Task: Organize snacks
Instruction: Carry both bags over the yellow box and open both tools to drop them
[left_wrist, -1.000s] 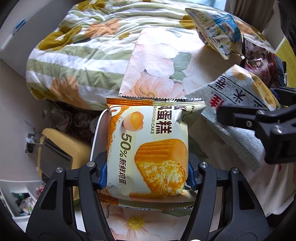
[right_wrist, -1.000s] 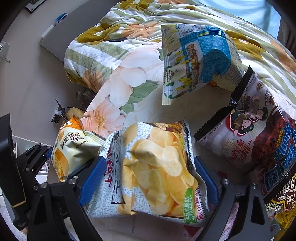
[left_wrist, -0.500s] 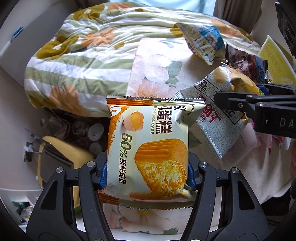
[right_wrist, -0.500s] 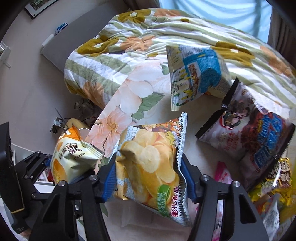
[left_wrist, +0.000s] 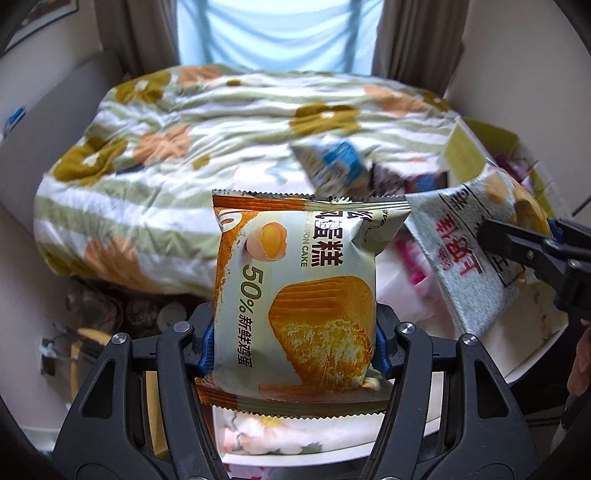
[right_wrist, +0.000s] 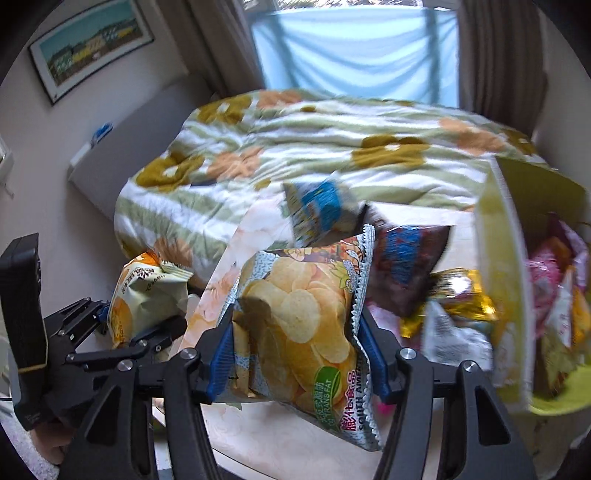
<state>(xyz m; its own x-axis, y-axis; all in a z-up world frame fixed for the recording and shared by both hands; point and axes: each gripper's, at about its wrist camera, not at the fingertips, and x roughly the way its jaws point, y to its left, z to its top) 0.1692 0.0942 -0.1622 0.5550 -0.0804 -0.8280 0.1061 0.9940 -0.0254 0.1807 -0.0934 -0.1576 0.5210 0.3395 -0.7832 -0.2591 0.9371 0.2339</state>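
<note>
Nearest in the left wrist view, the left gripper pinches a cake packet by its two side edges; the packet's long axis runs straight ahead along the fingers, its serrated far seal pointing toward the bed, printed face up. In the right wrist view, the right gripper clamps a chip bag the same way, held off the surface, its long axis tilted slightly right, one serrated seal toward the camera and the other away. The cake packet appears there at the left, beside and apart from the chip bag. Below both lies a floral cloth on a pale surface. Beyond the chip bag rest a blue-and-white bag and a dark bag, touching. At right, a yellow-green box stands open, holding several pink and yellow packets, blurred. Farthest, a flowered quilt covers the bed.
</note>
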